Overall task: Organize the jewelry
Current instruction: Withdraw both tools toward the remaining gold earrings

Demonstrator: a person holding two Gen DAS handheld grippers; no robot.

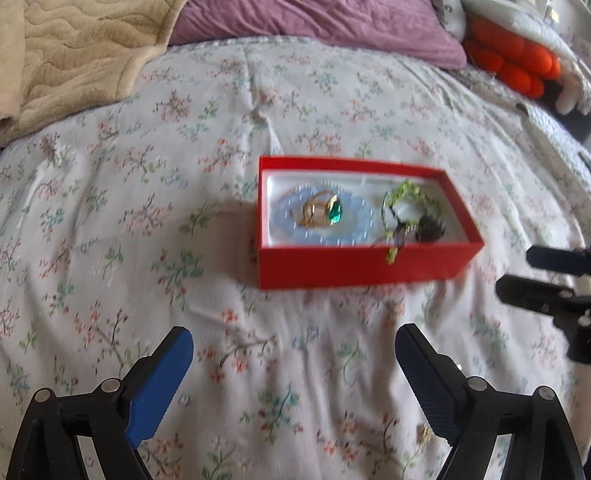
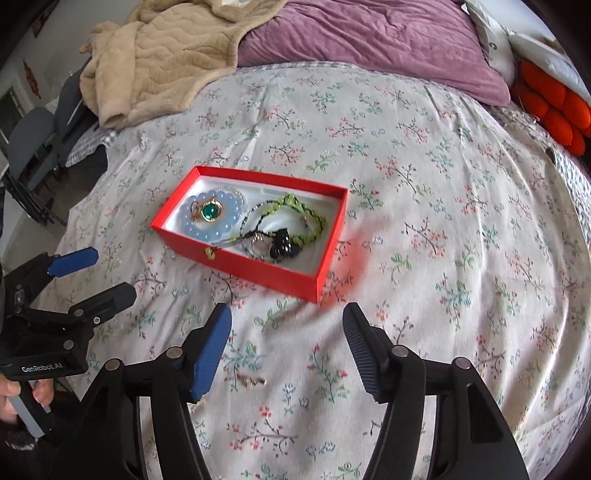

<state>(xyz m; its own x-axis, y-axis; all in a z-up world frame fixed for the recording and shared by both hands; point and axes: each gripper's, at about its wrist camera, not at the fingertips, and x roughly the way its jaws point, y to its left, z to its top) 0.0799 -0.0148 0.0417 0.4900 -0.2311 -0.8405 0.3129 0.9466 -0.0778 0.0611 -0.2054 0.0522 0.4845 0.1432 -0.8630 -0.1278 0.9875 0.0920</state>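
A red box [image 1: 354, 264] [image 2: 258, 275] sits on the floral bedspread. It holds a pale blue bead bracelet [image 1: 354, 216] [image 2: 201, 232], a gold pendant with a green stone [image 1: 334, 214] [image 2: 210, 211], a green bead strand [image 1: 406, 194] [image 2: 295, 206] and dark beads [image 1: 430, 230] [image 2: 284, 247]. A small gold piece [image 2: 251, 380] [image 1: 424, 432] lies loose on the bedspread near my grippers. My left gripper [image 1: 293, 354] [image 2: 98, 273] is open and empty, near side of the box. My right gripper [image 2: 288, 325] [image 1: 517, 269] is open and empty, just above the gold piece.
A beige blanket [image 2: 166, 62] [image 1: 74, 55] and a purple pillow [image 2: 369, 40] [image 1: 314, 22] lie at the far end of the bed. An orange cushion [image 2: 554, 110] [image 1: 513, 62] is at the far right. A chair [image 2: 33, 147] stands off the bed's left edge.
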